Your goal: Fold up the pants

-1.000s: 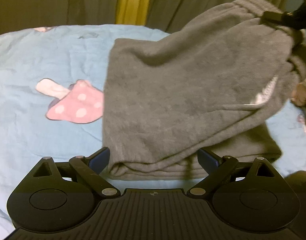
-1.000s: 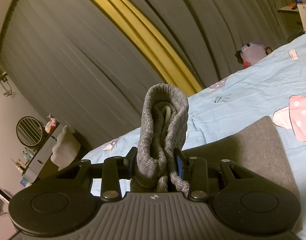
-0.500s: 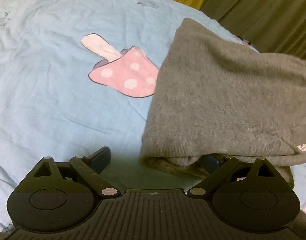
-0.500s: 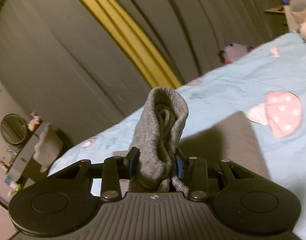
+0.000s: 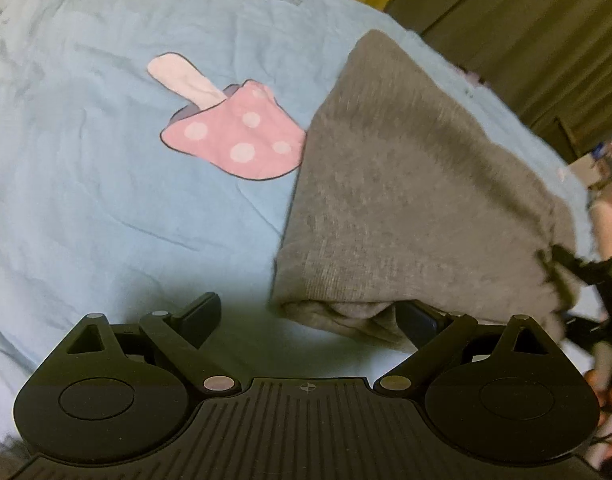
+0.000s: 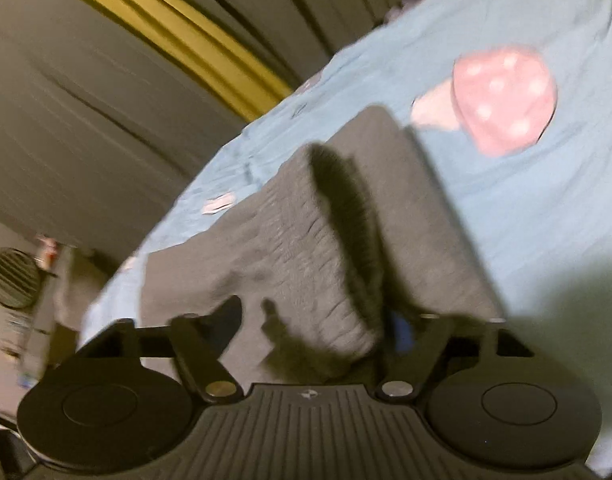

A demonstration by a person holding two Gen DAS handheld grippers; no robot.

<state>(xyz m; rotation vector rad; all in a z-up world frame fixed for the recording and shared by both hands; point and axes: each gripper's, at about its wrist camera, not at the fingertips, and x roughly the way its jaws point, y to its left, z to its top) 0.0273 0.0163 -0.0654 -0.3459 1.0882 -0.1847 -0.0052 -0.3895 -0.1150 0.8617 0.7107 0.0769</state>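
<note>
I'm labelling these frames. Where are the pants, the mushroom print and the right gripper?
pants (image 5: 406, 208): left wrist view, top folded layer.
mushroom print (image 5: 241, 140): left wrist view, pink cap.
right gripper (image 6: 318, 320): right wrist view, between opening fingers.

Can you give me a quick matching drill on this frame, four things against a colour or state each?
Things:
1. pants
2. mushroom print
3. bedsheet
4. right gripper

Colour or state:
A. light blue, lightly wrinkled
B. jaws opening, with the ribbed waistband between them
C. grey, folded, lying on the bed
D. pink with pale dots

Pairs: 1-C, 2-D, 3-A, 4-B
</note>
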